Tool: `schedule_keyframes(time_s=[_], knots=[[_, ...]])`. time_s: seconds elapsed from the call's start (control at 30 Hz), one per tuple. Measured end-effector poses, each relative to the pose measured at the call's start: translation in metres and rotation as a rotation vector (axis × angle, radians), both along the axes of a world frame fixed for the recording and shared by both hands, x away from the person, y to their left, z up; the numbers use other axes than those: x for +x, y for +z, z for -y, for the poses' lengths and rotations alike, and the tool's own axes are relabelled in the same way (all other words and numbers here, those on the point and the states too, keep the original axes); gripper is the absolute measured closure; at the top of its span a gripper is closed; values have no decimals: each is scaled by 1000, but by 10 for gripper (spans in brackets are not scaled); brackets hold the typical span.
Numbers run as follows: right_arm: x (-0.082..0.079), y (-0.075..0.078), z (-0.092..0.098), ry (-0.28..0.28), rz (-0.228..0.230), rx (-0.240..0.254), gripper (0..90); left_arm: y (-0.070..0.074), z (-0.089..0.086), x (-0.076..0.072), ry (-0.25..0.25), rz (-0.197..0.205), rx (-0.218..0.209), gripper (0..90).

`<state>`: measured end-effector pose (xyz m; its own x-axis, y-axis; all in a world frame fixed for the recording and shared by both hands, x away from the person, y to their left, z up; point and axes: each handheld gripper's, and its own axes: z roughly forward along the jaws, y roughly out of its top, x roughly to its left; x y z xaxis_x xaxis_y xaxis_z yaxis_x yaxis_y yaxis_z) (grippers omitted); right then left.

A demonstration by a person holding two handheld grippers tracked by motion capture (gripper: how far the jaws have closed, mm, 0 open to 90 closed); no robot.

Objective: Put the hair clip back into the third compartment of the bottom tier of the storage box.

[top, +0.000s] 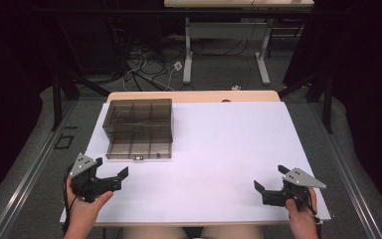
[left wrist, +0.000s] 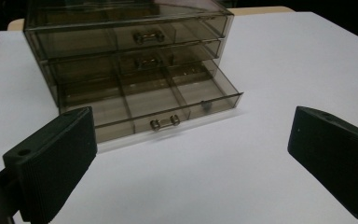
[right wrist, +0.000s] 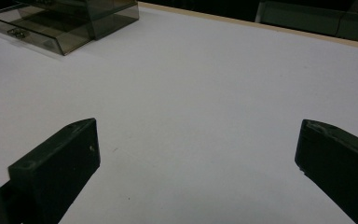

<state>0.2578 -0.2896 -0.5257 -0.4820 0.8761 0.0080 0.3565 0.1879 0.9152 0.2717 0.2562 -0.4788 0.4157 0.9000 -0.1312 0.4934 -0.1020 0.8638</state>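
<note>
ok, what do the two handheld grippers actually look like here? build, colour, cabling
Both match: the left gripper and right gripper are black, each with two blocky jaws with ribbed inner faces, and a grey three-cornered plate dotted with small holes on top. A dark cable trails from the left one. Forearms are bare; no sleeves or gloves.

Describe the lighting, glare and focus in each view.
High view: bright white table, dark surroundings, smoky drawer box sharp. Left gripper view: open bottom drawer clear, near jaws slightly soft. Right gripper view: dimmer, even light, no glare.
</note>
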Motion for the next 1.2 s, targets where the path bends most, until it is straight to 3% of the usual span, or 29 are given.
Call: schedule_keyframes(time_s=[0.53,0.57,0.67,0.83,0.87,0.97,1.1,1.13,1.2], knots=[[0,0,1,-4,3,1,0,-17,-24,-5,92,-25,-6,12],[1,0,0,-1,5,6,0,-18,-27,-5,93,-27,19,12],[1,-1,0,0,12,5,0,-22,-29,-5,117,-22,27,13],[1,0,0,0,12,9,0,-26,-34,-3,115,-28,49,13],[1,0,1,2,11,13,0,-27,-34,-3,120,-26,28,13],[1,0,2,0,2,1,0,-31,-37,-1,111,-36,46,13],[2,0,2,1,7,8,0,-37,-40,3,123,-41,31,13],[2,0,2,-3,13,8,0,-37,-43,3,116,-46,56,13],[2,1,3,1,2,6,0,-39,-44,4,119,-51,45,13]])
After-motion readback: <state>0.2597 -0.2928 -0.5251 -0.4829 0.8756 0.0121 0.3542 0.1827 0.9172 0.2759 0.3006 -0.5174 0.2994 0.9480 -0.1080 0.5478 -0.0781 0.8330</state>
